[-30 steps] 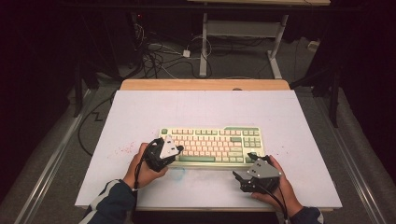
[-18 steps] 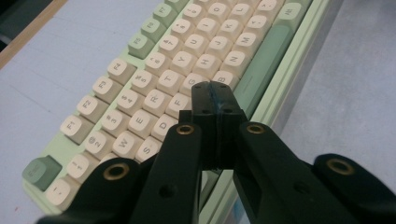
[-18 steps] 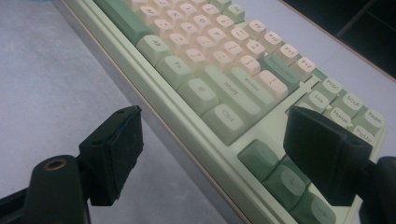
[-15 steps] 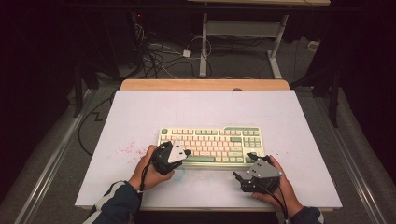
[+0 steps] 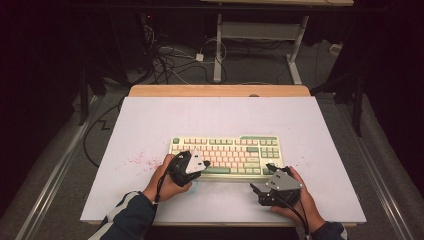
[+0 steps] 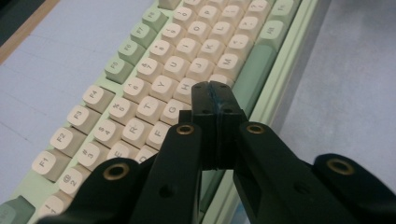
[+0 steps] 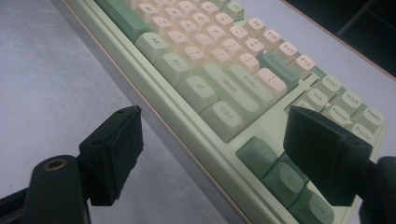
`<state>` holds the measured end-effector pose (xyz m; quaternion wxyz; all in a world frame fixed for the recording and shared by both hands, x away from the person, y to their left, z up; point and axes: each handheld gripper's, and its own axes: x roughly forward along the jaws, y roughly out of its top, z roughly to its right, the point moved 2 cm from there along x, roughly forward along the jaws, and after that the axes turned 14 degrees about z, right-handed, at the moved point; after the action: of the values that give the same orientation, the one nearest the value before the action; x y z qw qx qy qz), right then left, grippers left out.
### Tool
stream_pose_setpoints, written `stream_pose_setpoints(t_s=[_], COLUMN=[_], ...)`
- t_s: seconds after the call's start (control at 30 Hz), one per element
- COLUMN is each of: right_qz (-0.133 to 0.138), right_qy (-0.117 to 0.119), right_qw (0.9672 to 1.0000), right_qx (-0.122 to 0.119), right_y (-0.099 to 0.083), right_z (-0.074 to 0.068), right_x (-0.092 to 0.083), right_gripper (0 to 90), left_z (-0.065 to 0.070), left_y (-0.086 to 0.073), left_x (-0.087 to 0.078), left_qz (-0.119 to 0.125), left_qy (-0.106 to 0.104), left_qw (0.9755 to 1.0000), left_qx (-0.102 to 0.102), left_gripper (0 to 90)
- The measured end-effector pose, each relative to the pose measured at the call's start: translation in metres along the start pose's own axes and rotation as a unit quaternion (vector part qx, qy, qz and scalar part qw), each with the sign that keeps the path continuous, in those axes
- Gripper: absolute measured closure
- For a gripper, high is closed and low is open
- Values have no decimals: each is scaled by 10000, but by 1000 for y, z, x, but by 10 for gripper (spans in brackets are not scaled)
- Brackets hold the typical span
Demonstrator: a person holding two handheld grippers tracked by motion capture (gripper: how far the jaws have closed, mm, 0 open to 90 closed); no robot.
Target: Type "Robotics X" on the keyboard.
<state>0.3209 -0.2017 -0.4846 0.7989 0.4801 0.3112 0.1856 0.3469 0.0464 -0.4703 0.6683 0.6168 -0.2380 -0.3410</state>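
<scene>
A pale green keyboard (image 5: pixel 225 152) with cream keys lies across the middle of the white tabletop. My left gripper (image 5: pixel 201 164) is shut with nothing between its jaws. In the left gripper view its joined tips (image 6: pixel 215 91) hover over the lower letter rows of the keyboard (image 6: pixel 140 70), near the long green bar; whether they touch a key I cannot tell. My right gripper (image 5: pixel 263 179) stands open at the keyboard's near right corner. In the right gripper view its jaws (image 7: pixel 219 140) straddle the front edge of the keyboard (image 7: pixel 210 70) by the arrow keys, pads apart from it.
Red specks (image 5: pixel 137 160) mark the white table sheet (image 5: pixel 150 120) left of the keyboard. A wooden strip (image 5: pixel 220 91) runs along the far edge. Beyond it are floor cables (image 5: pixel 170 62) and a desk frame (image 5: pixel 260 30). Metal rails flank the table.
My left gripper has slid a little to the right along the keyboard's near rows, still shut. The right gripper has stayed put.
</scene>
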Motion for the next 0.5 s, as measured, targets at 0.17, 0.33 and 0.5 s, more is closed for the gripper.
stream_pose_setpoints(t_s=[0.17, 0.33, 0.5], right_qz=[-9, -21, -27], right_qy=[1, 30, 29], right_qw=[10000, 10000, 10000], right_qx=[-6, -6, -19], right_y=[0, 0, 0], right_z=[-1, -1, -1], right_x=[0, 1, 1], right_gripper=[205, 205, 205], left_z=[2, 2, 0], left_y=[-6, -6, -10], left_x=[-1, 0, 1], left_qz=[-97, -58, -163], left_qy=[-15, 10, 49], left_qw=[9999, 10000, 9998], left_qx=[69, 79, 146], left_gripper=[874, 875, 875])
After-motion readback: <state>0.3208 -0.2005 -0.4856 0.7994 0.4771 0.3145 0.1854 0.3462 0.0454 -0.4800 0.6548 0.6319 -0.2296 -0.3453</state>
